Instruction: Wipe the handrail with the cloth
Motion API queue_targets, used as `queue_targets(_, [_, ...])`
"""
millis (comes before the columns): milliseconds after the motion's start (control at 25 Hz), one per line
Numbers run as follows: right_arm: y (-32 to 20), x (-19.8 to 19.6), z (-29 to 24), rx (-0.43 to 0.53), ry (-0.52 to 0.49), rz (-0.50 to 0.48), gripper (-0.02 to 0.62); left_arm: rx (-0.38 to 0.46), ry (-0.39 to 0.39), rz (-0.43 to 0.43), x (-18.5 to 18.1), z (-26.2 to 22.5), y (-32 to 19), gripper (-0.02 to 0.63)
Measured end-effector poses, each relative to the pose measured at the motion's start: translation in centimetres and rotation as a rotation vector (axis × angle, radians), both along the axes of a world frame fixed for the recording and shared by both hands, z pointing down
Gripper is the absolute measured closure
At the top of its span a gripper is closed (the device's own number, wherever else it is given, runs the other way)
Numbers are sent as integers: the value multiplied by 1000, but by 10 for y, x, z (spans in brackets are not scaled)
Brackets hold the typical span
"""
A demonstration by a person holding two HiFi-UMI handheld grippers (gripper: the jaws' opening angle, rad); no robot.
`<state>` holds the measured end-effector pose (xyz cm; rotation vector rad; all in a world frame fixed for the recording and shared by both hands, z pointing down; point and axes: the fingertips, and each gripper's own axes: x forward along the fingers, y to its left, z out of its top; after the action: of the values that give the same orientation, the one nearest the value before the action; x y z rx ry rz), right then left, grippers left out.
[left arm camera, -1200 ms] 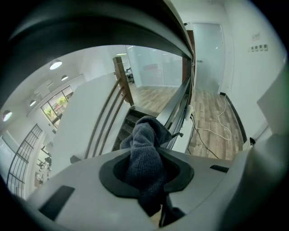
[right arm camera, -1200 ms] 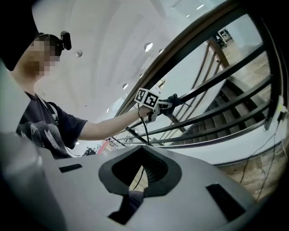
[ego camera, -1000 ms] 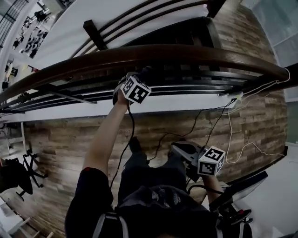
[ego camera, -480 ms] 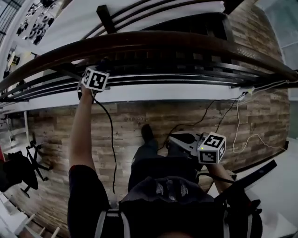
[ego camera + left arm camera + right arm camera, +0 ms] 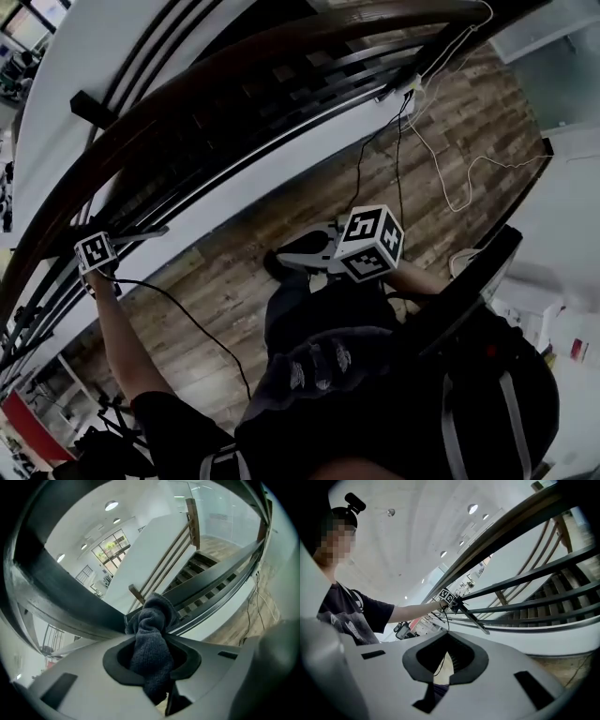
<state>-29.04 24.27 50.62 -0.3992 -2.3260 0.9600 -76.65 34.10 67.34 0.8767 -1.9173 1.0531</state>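
Note:
The dark brown handrail [image 5: 187, 94] curves from the lower left to the upper right of the head view. My left gripper [image 5: 94, 246] is stretched far out to the left, up against the rail's underside. In the left gripper view a dark grey cloth [image 5: 152, 625] is bunched between the jaws of the left gripper [image 5: 154, 665], pressed to the handrail [image 5: 51, 592]. My right gripper [image 5: 295, 255] hangs low in front of my body, away from the rail. Its jaws [image 5: 445, 667] are together with nothing between them.
Dark metal rails [image 5: 281, 122] run under the handrail, with a stairwell behind. White cables [image 5: 450, 178] lie on the wood floor and a black cable [image 5: 187, 319] trails from the left gripper. A white surface [image 5: 562, 187] stands at the right.
My left gripper has slid leftwards along the handrail with the cloth, arm now fully stretched. The head view has swung round. The right gripper stays near my body.

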Motion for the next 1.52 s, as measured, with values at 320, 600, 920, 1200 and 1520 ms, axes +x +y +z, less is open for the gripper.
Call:
queue_targets(320, [0, 6, -9, 30, -10, 20, 592, 103, -20, -132, -13, -25, 20, 512])
queue_targets(600, [-12, -11, -41, 117, -155, -31, 591, 523, 16, 213, 132, -114, -22, 512])
queue_targets(920, [-27, -5, -66, 140, -280, -76, 592, 1077, -27, 603, 353, -319, -83, 512])
queue_targets(1200, [6, 50, -110, 210, -431, -149, 592, 1234, 36, 606, 445, -358, -49, 512])
queue_targets(1520, [-8, 144, -130, 248, -485, -180, 592, 1326, 231, 442, 547, -365, -69, 512])
